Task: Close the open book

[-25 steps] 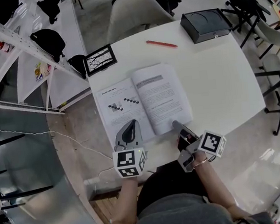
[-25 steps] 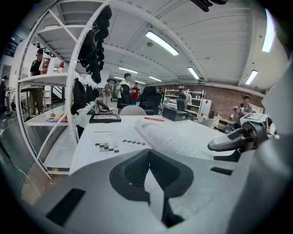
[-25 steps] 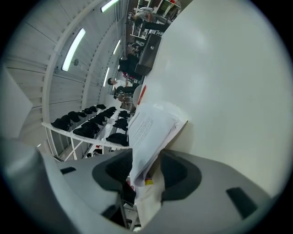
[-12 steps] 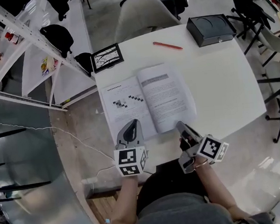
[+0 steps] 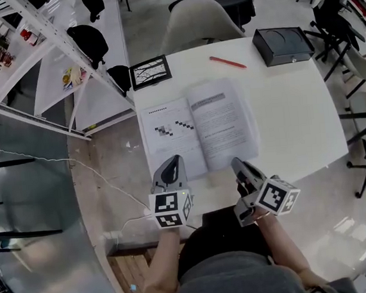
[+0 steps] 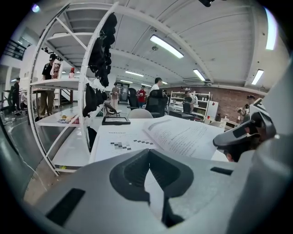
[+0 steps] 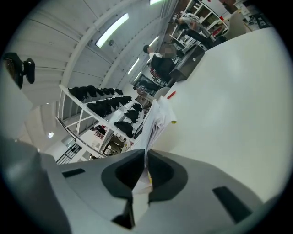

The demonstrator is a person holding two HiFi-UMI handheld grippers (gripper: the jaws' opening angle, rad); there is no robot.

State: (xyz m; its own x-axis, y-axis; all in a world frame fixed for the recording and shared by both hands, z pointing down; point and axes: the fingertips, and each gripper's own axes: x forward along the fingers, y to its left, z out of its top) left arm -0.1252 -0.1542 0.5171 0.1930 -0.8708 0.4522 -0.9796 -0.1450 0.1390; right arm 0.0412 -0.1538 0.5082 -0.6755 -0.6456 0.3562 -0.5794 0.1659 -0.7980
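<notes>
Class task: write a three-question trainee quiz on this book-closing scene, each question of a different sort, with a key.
1. Which red thing lies between the frame and the box?
2. True or false: the book lies shut.
3. The right gripper grips: A the box, B the book's pages, C the frame.
Key: 1 pen; 2 false; 3 B, its jaws having just closed on the pages.

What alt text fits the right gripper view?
The right gripper, its fingers having just closed, pinches a sheaf of the book pages, seen edge-on above the white table. A red pen lies far behind.
</notes>
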